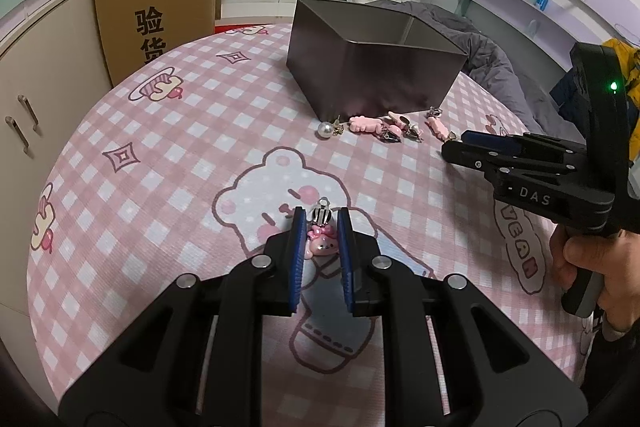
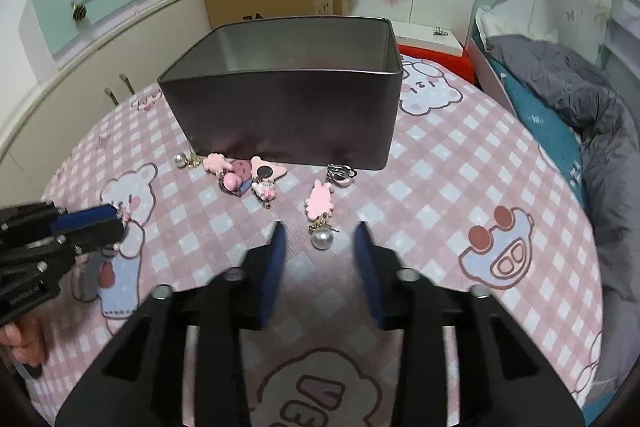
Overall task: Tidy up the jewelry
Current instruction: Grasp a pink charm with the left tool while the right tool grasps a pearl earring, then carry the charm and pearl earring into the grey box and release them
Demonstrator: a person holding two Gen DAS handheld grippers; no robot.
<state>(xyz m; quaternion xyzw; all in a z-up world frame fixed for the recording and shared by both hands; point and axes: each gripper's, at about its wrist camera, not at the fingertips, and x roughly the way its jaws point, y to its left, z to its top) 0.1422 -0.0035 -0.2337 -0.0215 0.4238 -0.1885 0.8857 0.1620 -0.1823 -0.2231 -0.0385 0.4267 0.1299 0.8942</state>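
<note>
left gripper [image 1: 320, 223] pinches my pink charm [image 1: 322, 243]. right gripper [image 2: 320, 239] gapes, empty, around the pearl earring [image 2: 321, 223]. next: close on it, then tin [image 2: 288, 123].

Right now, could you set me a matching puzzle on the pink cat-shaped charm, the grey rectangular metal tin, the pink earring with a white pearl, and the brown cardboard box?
Things:
1. pink cat-shaped charm
2. grey rectangular metal tin
3. pink earring with a white pearl
4. brown cardboard box

Places:
A. open-topped, standing on the checked cloth
B. beyond the cloth's far edge
C. clamped in the left gripper
D. lying just ahead of the right gripper

Pairs: 1-C, 2-A, 3-D, 4-B
</note>
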